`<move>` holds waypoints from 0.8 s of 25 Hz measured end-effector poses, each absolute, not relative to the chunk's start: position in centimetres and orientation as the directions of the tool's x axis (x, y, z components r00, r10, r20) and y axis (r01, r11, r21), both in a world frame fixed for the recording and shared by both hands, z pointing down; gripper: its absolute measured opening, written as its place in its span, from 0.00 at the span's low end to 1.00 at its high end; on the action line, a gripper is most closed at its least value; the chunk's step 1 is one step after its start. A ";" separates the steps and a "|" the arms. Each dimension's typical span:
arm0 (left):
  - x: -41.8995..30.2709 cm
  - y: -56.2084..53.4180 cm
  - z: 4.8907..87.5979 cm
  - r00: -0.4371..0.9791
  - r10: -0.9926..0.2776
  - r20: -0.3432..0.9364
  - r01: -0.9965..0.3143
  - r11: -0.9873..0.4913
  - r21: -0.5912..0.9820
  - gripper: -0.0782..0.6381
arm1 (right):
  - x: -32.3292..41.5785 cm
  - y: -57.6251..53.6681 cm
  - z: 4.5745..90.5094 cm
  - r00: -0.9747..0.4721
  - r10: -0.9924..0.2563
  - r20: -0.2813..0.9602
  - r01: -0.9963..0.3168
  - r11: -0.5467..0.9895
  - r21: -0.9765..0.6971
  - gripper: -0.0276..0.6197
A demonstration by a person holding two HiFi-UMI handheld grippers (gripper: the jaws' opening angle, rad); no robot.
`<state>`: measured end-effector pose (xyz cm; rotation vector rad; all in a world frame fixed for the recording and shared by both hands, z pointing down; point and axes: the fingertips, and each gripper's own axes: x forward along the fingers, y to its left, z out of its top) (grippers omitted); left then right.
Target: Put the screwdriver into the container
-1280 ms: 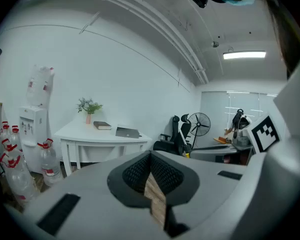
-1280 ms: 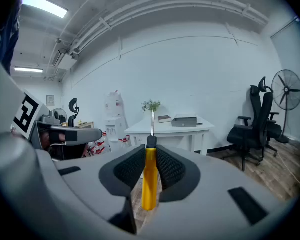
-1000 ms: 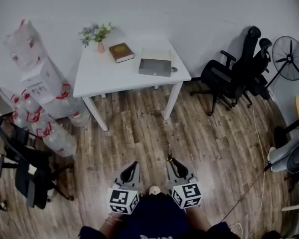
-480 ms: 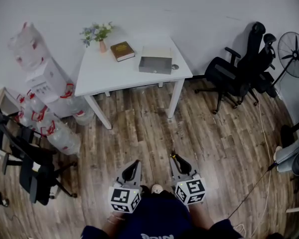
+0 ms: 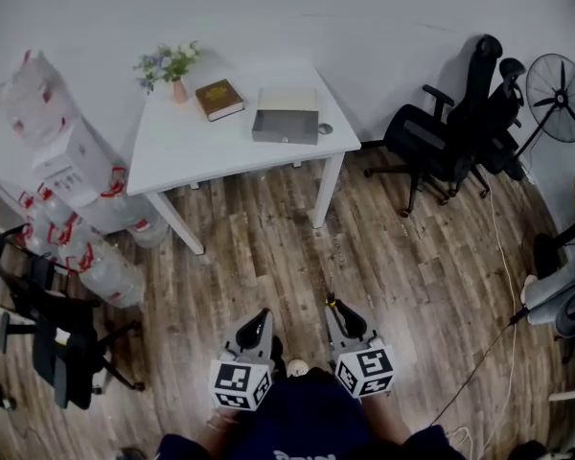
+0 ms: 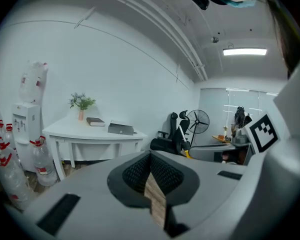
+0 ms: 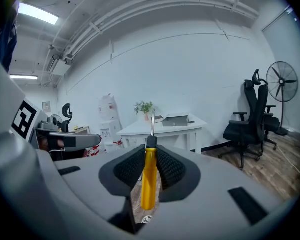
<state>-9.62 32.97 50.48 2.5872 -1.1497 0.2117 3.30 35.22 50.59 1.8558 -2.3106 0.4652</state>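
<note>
My right gripper (image 7: 149, 168) is shut on a screwdriver (image 7: 148, 176) with a yellow handle, black collar and steel shaft that points forward past the jaws. From above, the right gripper (image 5: 333, 307) shows low in the head view, over the wooden floor, with the screwdriver (image 5: 330, 303) tip just visible. My left gripper (image 5: 261, 316) hangs beside it, jaws shut with nothing between them, as the left gripper view confirms (image 6: 150, 165). A grey open container (image 5: 286, 126) sits on the white table (image 5: 201, 147) far ahead; both gripper views also show the container (image 7: 176, 119) (image 6: 121, 129).
On the table stand a brown book (image 5: 218, 99), a small potted plant (image 5: 172, 70) and a small round thing (image 5: 325, 128). Water bottles and a dispenser (image 5: 67, 175) crowd the left. Black office chairs (image 5: 455, 142) and a fan (image 5: 558, 89) stand right. A cable (image 5: 498, 286) runs along the floor.
The head view has drifted slightly, so the table and room have shifted a little left in the picture. Both grippers keep their places and the right one still holds the screwdriver.
</note>
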 end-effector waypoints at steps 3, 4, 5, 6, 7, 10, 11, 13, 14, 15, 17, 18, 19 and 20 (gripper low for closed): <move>-9.3 30.5 50.5 0.680 -0.688 0.254 -0.734 -0.642 0.223 0.13 | 3.4 33.0 50.5 -0.219 -0.926 0.308 -0.973 0.183 -0.141 0.18; -9.2 29.4 50.3 0.682 -0.687 0.250 -0.731 -0.645 0.223 0.13 | 3.5 32.0 50.3 -0.215 -0.927 0.307 -0.974 0.181 -0.136 0.18; -9.3 28.2 50.2 0.686 -0.685 0.246 -0.728 -0.649 0.222 0.13 | 3.5 30.9 50.1 -0.212 -0.929 0.304 -0.975 0.179 -0.133 0.18; -9.3 27.1 50.1 0.690 -0.682 0.242 -0.724 -0.653 0.222 0.13 | 3.4 29.7 50.0 -0.208 -0.931 0.301 -0.976 0.175 -0.131 0.18; -9.4 25.9 50.1 0.694 -0.679 0.240 -0.720 -0.657 0.223 0.13 | 3.3 28.6 49.9 -0.203 -0.933 0.299 -0.977 0.170 -0.131 0.18; -9.9 22.2 50.0 0.705 -0.668 0.236 -0.709 -0.669 0.225 0.13 | 3.0 25.2 49.8 -0.183 -0.936 0.301 -0.980 0.151 -0.127 0.18; -10.1 21.0 50.0 0.709 -0.665 0.234 -0.705 -0.673 0.225 0.13 | 2.8 24.2 49.8 -0.176 -0.936 0.303 -0.982 0.144 -0.125 0.18; -10.6 18.6 49.9 0.715 -0.660 0.229 -0.699 -0.678 0.228 0.13 | 2.4 22.3 49.8 -0.164 -0.938 0.307 -0.984 0.133 -0.120 0.18; -10.8 17.4 49.9 0.718 -0.658 0.226 -0.696 -0.680 0.229 0.13 | 2.2 21.4 49.7 -0.161 -0.938 0.306 -0.984 0.131 -0.117 0.18; -11.0 16.2 49.9 0.720 -0.656 0.224 -0.694 -0.683 0.229 0.13 | 1.9 20.6 49.6 -0.161 -0.939 0.304 -0.985 0.133 -0.114 0.18; -11.3 14.3 49.7 0.728 -0.650 0.218 -0.685 -0.692 0.228 0.13 | 1.3 19.2 49.4 -0.161 -0.941 0.298 -0.985 0.134 -0.109 0.18; -11.5 13.6 49.7 0.734 -0.644 0.217 -0.679 -0.698 0.227 0.13 | 0.9 18.7 49.4 -0.157 -0.942 0.298 -0.986 0.130 -0.109 0.18; -11.7 13.0 49.7 0.740 -0.636 0.217 -0.672 -0.705 0.225 0.13 | 0.6 18.3 49.5 -0.149 -0.943 0.298 -0.987 0.121 -0.109 0.18; -11.9 12.4 49.8 0.746 -0.628 0.220 -0.666 -0.713 0.221 0.13 | 0.4 17.9 49.6 -0.139 -0.944 0.299 -0.988 0.111 -0.109 0.18</move>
